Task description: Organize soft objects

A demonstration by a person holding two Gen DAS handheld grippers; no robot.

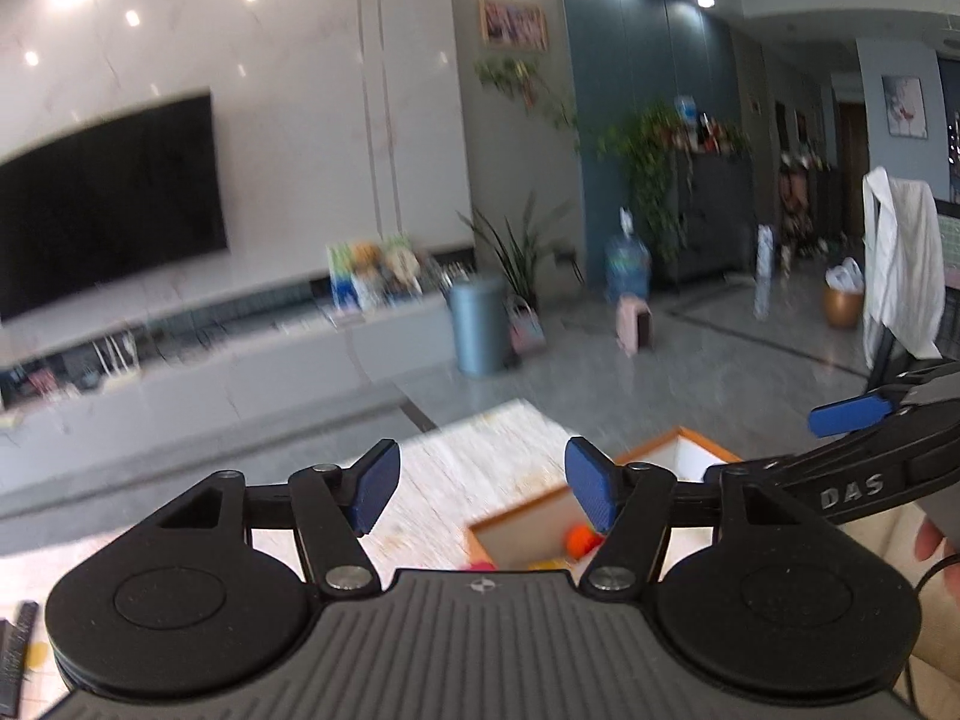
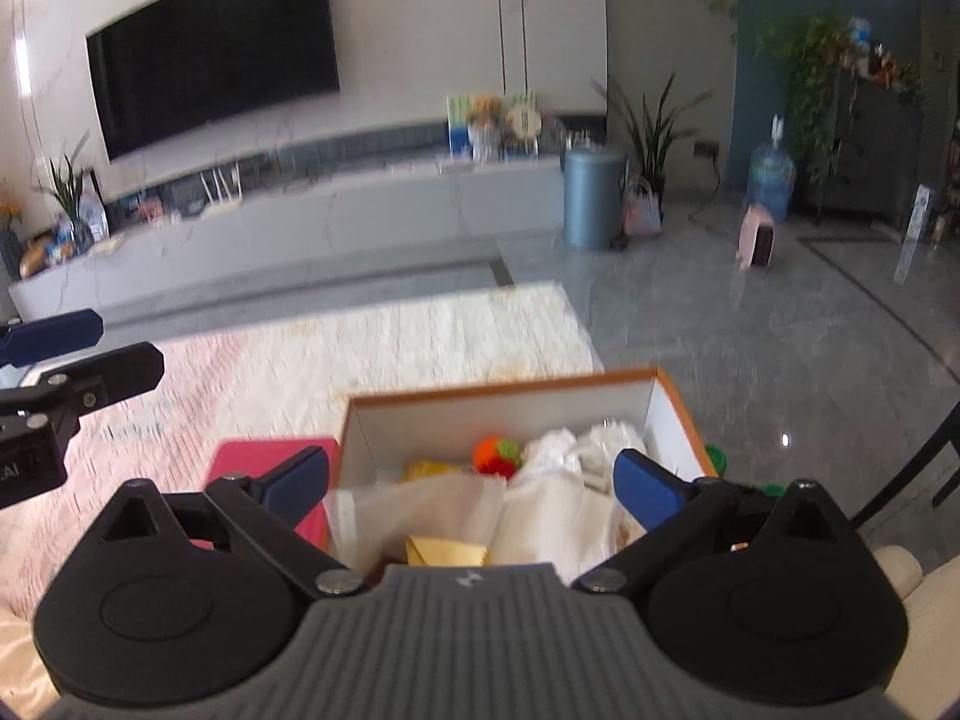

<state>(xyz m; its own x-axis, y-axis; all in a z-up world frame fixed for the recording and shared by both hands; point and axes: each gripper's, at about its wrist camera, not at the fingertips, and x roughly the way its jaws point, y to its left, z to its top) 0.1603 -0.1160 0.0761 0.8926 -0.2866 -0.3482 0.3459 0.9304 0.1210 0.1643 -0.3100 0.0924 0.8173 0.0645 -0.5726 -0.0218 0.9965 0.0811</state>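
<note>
We see the box (image 2: 672, 414) of soft things on the pale rug (image 2: 420, 336) just below and ahead of our right gripper (image 2: 474, 489), whose jaws stand wide and empty. Our left gripper (image 1: 477, 489) is also spread with nothing between its pads, the box lying ahead to its right. Only the right wrist view shows the white cloths (image 2: 558, 504) and orange toy (image 2: 489, 450) inside; the left shows just a corner.

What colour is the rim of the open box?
Orange, with white inner walls: the box shows best in the right wrist view.
</note>
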